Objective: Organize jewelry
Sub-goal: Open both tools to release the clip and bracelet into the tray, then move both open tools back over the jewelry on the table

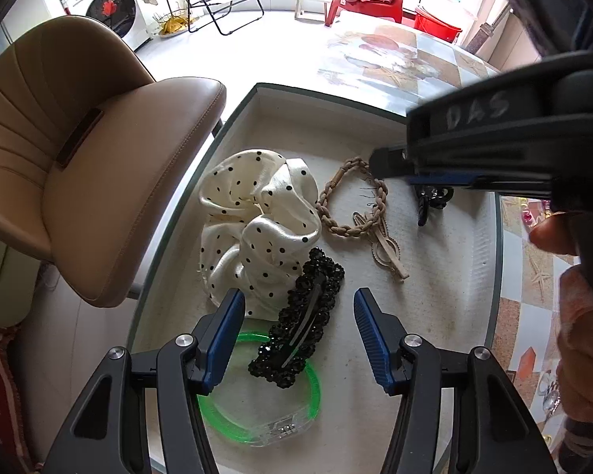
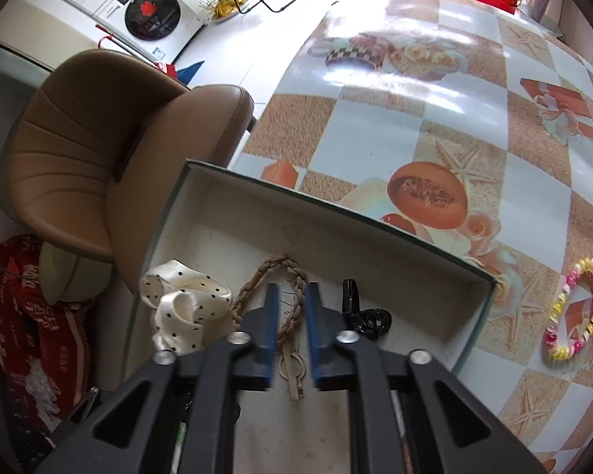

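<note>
Holding one scrunchie (image 1: 257,221), one green bangle (image 1: 312,379), two black clips (image 1: 300,320) in tray (image 1: 446,288)

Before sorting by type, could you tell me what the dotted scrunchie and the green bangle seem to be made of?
The dotted scrunchie looks like glossy satin fabric: soft gathered folds with sheen. The green bangle looks like translucent plastic: light glows through its rim, though acrylic or resin cannot be told apart.

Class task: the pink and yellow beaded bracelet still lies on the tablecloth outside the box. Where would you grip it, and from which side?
Grip one side of the pink and yellow beaded bracelet from above, one finger inside the loop. It lies flat and open on the tablecloth, leaving no edge for a sideways claw.
</note>
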A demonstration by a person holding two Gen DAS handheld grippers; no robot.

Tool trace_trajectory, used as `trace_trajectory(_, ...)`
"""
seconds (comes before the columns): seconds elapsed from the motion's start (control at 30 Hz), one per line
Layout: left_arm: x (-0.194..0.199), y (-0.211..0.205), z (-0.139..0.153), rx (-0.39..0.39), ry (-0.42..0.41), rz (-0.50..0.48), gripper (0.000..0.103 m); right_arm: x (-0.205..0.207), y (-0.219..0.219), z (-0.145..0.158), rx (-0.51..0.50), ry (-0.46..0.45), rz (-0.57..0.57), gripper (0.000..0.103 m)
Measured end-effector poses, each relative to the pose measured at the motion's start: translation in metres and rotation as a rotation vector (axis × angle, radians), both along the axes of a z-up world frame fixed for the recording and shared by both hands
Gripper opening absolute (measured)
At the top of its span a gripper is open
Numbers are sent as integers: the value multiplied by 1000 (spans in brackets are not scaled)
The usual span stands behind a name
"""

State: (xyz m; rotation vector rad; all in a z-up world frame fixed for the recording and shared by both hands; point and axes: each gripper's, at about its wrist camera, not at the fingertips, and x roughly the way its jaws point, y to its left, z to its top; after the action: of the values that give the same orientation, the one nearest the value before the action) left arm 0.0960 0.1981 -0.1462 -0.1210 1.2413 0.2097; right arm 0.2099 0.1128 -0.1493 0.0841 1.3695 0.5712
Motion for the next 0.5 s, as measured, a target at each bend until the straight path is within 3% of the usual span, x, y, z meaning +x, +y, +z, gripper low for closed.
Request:
trace_trajectory(0.07, 0, 0, 1, 6, 4, 5, 61, -1, -5, 7, 9, -13, -11, 42)
trace_trajectory(0.4, -3, -10, 11, 22, -6, 9, 62, -16, -39, 32, 42, -33, -70, 49)
trace_trajectory(0.43, -4, -11, 12, 22, -4, 8, 78, -18, -45, 33, 44, -34, -79, 50)
trace_trajectory(0.5, -7, -13, 16, 29, -21, 12, 93, -22, -55, 37, 42, -40, -85, 53)
